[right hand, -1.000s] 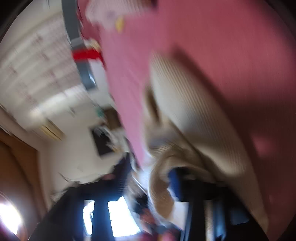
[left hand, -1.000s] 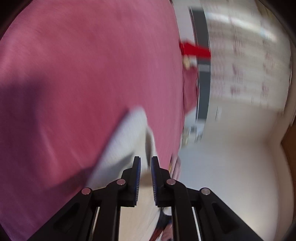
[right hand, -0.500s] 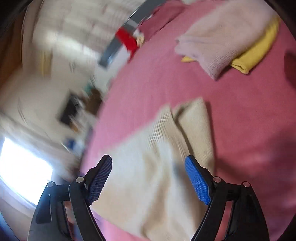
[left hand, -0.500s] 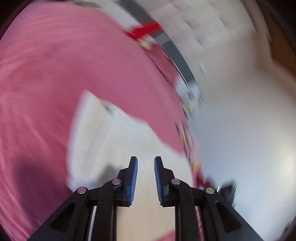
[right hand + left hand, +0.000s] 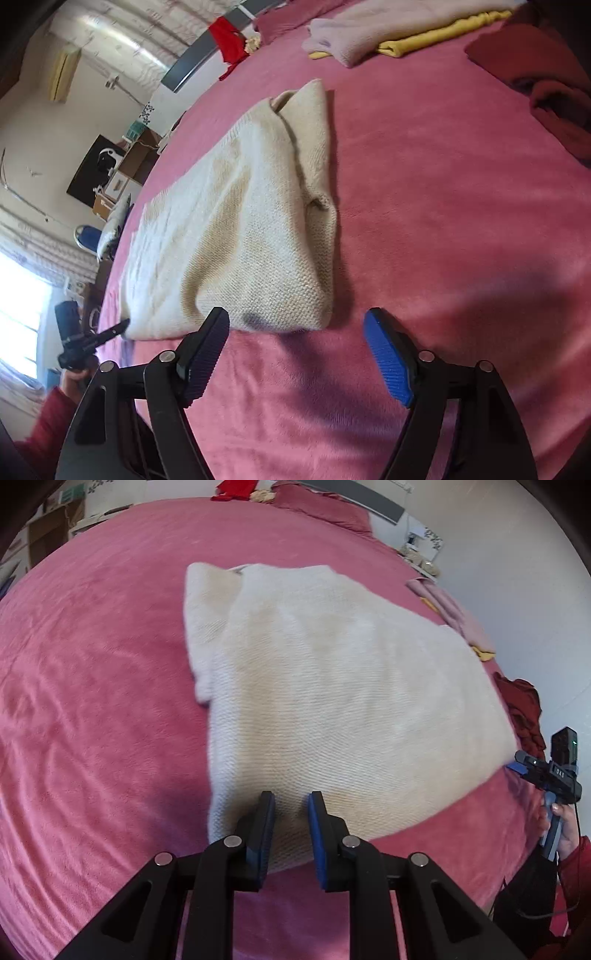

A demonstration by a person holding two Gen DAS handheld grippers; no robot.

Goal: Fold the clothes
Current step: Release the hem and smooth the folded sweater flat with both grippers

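Coarse-knit cream sweater (image 5: pixel 332 686), plush pink blanket (image 5: pixel 92 664)

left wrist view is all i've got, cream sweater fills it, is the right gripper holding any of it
Observer: No. The right gripper is wide open, just short of the cream sweater, touching nothing.
Operator: is the side near it flat
Observer: Not quite. A folded-in sleeve runs along that edge, leaving a ridge.
Operator: what's stacked past it
Observer: A folded pale pink garment lies on a folded yellow garment on the pink bedspread.
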